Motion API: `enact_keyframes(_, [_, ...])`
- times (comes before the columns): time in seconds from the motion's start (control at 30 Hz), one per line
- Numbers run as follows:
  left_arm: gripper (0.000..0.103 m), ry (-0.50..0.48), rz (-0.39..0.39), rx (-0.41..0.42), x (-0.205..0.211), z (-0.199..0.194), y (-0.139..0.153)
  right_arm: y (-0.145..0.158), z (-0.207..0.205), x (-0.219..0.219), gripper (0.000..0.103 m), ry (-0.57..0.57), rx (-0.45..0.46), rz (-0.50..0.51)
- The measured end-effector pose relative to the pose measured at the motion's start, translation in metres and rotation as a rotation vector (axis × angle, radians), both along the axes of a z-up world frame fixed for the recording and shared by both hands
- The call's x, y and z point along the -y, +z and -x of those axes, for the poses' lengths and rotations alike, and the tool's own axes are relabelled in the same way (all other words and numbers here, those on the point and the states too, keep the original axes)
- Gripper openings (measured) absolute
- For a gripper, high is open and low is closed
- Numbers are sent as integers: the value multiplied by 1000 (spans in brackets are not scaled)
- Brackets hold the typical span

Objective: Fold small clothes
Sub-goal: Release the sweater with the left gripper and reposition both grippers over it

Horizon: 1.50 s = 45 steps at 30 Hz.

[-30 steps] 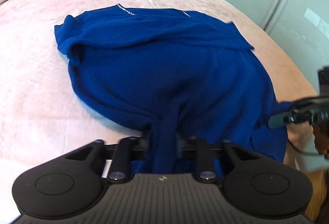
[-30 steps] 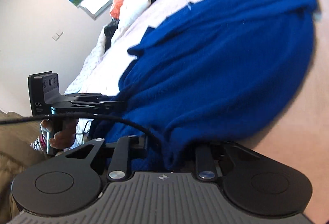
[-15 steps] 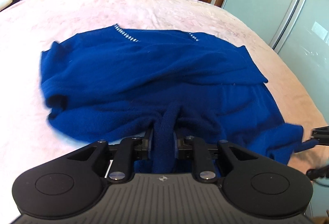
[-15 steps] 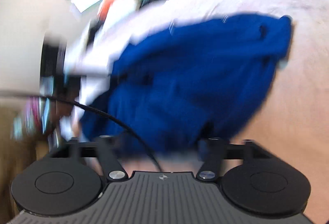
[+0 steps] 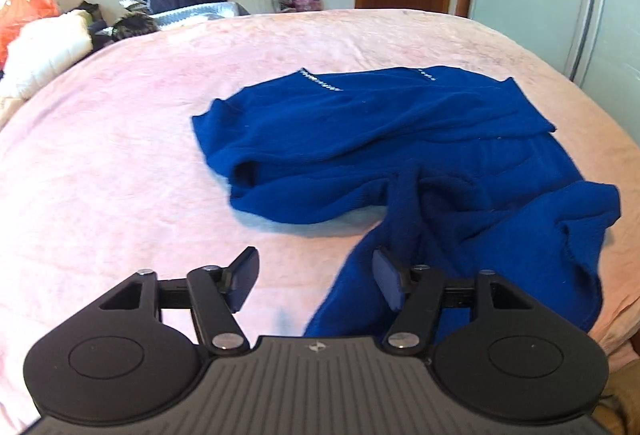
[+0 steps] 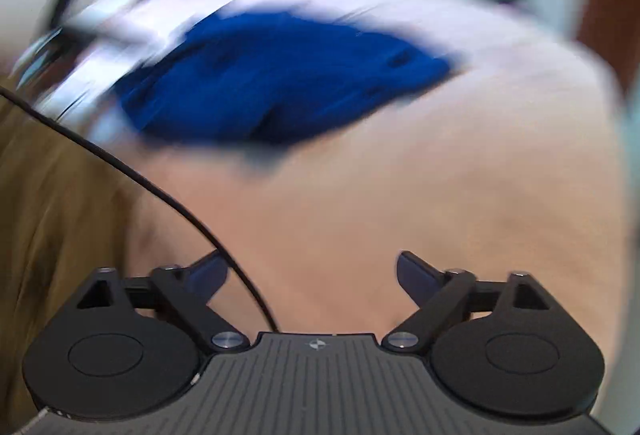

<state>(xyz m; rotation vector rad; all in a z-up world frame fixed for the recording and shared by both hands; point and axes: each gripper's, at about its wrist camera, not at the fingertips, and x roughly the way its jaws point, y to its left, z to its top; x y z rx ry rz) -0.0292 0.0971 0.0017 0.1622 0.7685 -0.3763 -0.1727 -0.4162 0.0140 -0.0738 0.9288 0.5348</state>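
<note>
On the pink bed (image 5: pixel 120 155), the blue sweater (image 5: pixel 400 155) now lies released and rumpled. Both the left gripper (image 5: pixel 316 283) and right gripper (image 6: pixel 312 275), which pinched its near hem a second ago, are opening with nothing between their jaws, so one fold looks finished.

A deep blue sweater (image 5: pixel 400 155) with white-flecked trim lies on a pale pink bedspread (image 5: pixel 120 163).

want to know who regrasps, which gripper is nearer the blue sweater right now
Left. The left gripper is opening at the blue sweater, its hem by one finger. The right gripper, also opening, hangs over bare bedspread, well clear.
</note>
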Motion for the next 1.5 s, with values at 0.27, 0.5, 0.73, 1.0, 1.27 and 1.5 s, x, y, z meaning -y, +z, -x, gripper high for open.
enact_keyframes(0.27, [71,25,-3,28,-12,6,7,-7,46,142,97,-372,265,-643])
enact_keyframes(0.5, [72,20,-7,24,-12,9,14,-9,24,60,94,-167,-185,-206])
enact_keyframes(0.73, [77,-48,-52,84,4,20,16,104,36,-58,95,345,-20,-129])
enact_keyframes(1.0, [77,-20,-34,39,3,14,8,74,-35,-76,100,-310,175,-368])
enact_keyframes(1.27, [77,-8,-22,17,11,8,11,16,-76,-236,74,88,141,-39])
enact_keyframes(1.5, [78,-31,-63,35,18,14,11,-6,-86,-222,15,136,-2,-39])
